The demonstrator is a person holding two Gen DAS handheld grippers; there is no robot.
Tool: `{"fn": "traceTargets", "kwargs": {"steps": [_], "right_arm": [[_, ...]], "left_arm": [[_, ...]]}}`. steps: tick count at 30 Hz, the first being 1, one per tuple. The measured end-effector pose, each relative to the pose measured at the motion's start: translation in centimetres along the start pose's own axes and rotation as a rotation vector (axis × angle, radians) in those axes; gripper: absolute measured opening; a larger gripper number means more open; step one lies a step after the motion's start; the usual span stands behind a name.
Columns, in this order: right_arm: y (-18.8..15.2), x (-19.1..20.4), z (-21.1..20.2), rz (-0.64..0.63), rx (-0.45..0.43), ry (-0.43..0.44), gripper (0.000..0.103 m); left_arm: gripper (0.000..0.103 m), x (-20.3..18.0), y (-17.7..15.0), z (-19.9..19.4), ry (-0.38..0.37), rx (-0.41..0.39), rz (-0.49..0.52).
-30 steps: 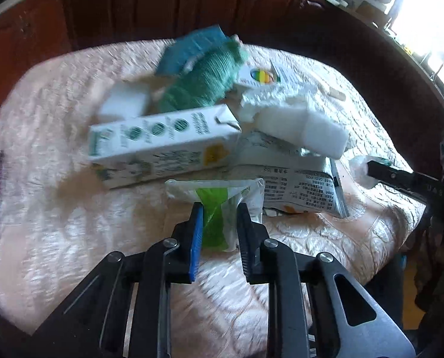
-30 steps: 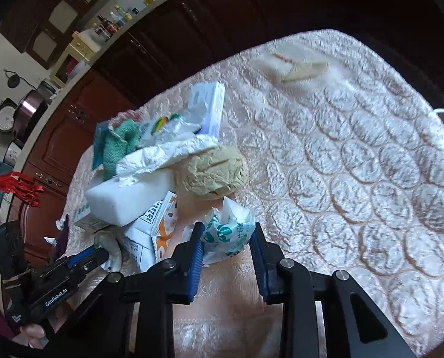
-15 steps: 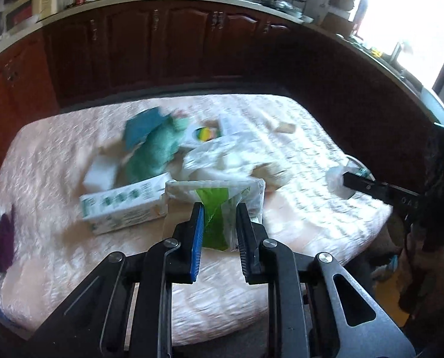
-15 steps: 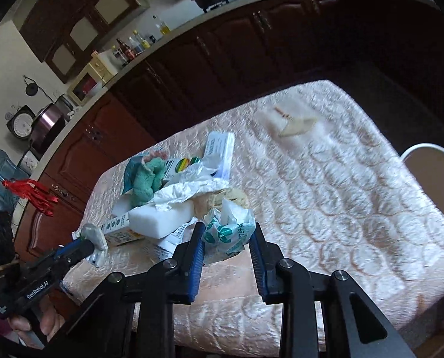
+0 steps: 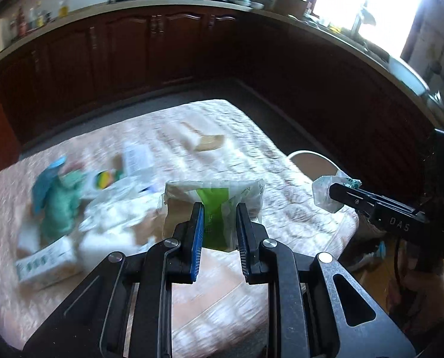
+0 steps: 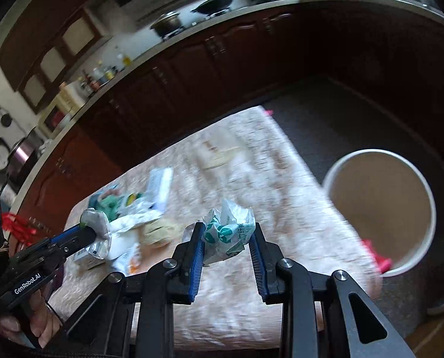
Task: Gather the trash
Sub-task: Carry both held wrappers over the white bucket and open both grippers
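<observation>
Now the left hand-held gripper clamps a green-and-white wrapper; the right hand-held gripper clamps a crumpled wrapper, the bin right.

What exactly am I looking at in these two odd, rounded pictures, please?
Each comes from a fisheye camera on a hand-held tool with two-finger tongs; a person carries one per hand. The left tongs are shut on a clear wrapper with a green stripe. The right tongs are shut on a crumpled white-and-green wrapper. Below lies a table with a quilted pink cloth, with a blurred pile of cartons, wrappers and a green cloth. A round white bin stands beside it.
</observation>
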State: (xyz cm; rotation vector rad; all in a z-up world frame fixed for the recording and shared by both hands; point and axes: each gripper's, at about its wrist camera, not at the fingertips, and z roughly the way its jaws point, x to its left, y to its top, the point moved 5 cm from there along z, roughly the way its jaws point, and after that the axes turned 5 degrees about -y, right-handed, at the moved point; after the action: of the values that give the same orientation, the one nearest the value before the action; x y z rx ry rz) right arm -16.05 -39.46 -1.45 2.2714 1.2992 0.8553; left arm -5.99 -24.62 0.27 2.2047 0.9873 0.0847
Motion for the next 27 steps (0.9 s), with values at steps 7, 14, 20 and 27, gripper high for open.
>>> {"fn": "traceTargets", "kwargs": {"steps": [7, 14, 20, 27], "right_arm": [[1.2, -5.7, -1.3, 0.057, -0.019, -0.092, 0.028], [1.9, -10.6, -1.5, 0.098, -0.020, -0.186, 0.028], [2.3, -14.3, -1.2, 0.145, -0.011, -0.231, 0.028], [2.0, -17.9, -0.6, 0.182, 0.013, -0.287, 0.028]], "left_arm": [[0.019, -5.1, 2.4, 4.1, -0.032, 0.032, 0.071], [0.019, -9.1, 4.1, 8.1, -0.074, 0.080, 0.116], [0.019, -11.9, 5.2, 11.7, -0.122, 0.127, 0.119], [0.019, -14.9, 6.0, 15.5, -0.187, 0.165, 0.126]]}}
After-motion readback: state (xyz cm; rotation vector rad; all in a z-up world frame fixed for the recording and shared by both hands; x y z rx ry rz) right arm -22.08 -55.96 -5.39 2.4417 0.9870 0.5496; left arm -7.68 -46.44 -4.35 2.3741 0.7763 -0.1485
